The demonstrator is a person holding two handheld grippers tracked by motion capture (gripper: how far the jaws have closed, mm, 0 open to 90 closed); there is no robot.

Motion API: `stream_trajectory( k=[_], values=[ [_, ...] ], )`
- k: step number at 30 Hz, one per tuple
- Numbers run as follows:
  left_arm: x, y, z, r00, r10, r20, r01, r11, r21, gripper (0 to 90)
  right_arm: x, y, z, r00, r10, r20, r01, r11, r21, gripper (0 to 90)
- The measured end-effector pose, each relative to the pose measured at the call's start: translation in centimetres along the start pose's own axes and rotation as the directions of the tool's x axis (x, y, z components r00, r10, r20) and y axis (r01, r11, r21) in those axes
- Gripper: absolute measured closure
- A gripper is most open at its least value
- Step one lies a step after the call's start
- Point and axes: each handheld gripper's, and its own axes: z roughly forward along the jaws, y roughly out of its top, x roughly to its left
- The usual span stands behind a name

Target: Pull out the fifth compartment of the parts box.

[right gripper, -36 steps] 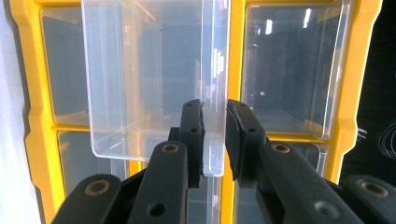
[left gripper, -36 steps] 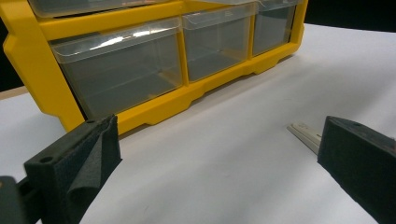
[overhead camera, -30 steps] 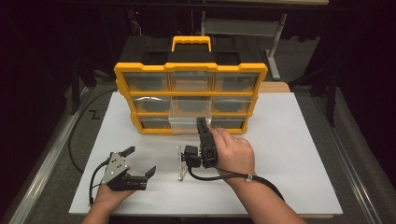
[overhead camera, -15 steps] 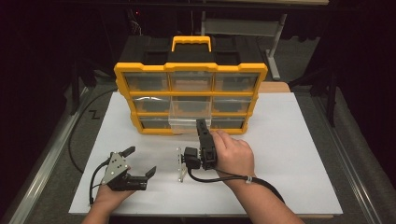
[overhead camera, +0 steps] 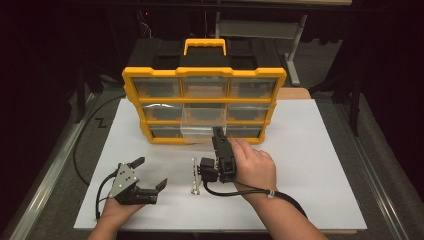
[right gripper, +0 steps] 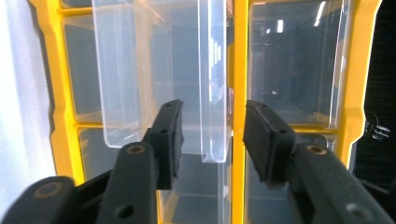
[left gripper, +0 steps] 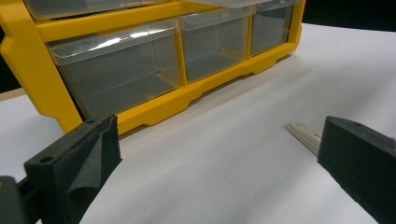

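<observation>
A lab-like recording bench: a white desk (overhead camera: pixel 310 150) ringed by black curtains, with a metal-legged table (overhead camera: pixel 260 30) far behind.

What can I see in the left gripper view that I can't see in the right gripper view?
Left gripper view's extra: a flat pale metal tool lying on the table, close to the wide-open left tongs. Right gripper view's extra: a pulled-out clear plastic drawer whose thin wall stands between the right tongs. Those tongs have just been opening, and their pads are off the wall. Both share: the yellow plastic organiser with clear drawers and the white table.
</observation>
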Motion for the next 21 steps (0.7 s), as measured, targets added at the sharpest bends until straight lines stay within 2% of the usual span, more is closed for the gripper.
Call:
stream_trajectory(
  k=[4,7,9,10,11,14,15,20,21],
  values=[
    [0.0,0.0,0.0,1.0000,-0.003,-0.003,0.003,1.0000,-0.003,0.2,0.2,-0.5,-0.4,0.9998,0.014,-0.011,-0.014,1.000,-0.005,50.8],
    [-0.1,0.0,0.0,1.0000,0.001,-0.002,-0.001,1.0000,0.002,0.2,0.5,-0.9,-0.6,0.9998,0.006,-0.017,-0.006,1.000,-0.010,46.0],
    [-0.1,0.0,0.1,1.0000,0.003,-0.002,-0.003,1.0000,0.002,0.2,0.9,-1.2,-0.7,0.9993,0.025,-0.028,-0.025,1.000,-0.002,43.7],
    [-0.1,0.0,0.1,1.0000,0.002,-0.002,-0.002,1.0000,0.001,0.2,0.9,-1.4,-0.8,0.9994,0.017,-0.029,-0.017,1.000,-0.004,42.7],
    [-0.1,0.0,0.1,1.0000,0.002,-0.002,-0.002,1.0000,0.001,0.2,1.1,-1.6,-0.9,0.9987,0.036,-0.037,-0.036,0.999,0.004,41.9],
    [-0.1,0.0,0.1,1.0000,0.001,-0.003,-0.001,1.0000,0.000,0.2,1.3,-2.0,-1.0,0.9990,0.015,-0.043,-0.015,1.000,-0.004,38.6],
    [-0.1,0.0,0.1,1.0000,0.001,-0.003,-0.001,1.0000,0.001,0.2,1.5,-2.1,-1.0,0.9982,0.032,-0.050,-0.032,0.999,0.007,38.1],
    [-0.1,0.0,0.1,1.0000,0.000,-0.006,0.000,1.0000,0.001,0.2,2.1,-2.9,-1.1,0.9981,0.023,-0.058,-0.023,1.000,0.007,33.9],
    [-0.1,0.0,0.1,1.0000,0.001,-0.006,-0.001,1.0000,0.002,0.2,2.4,-3.1,-1.1,0.9972,0.037,-0.065,-0.036,0.999,0.017,33.1]
  ],
)
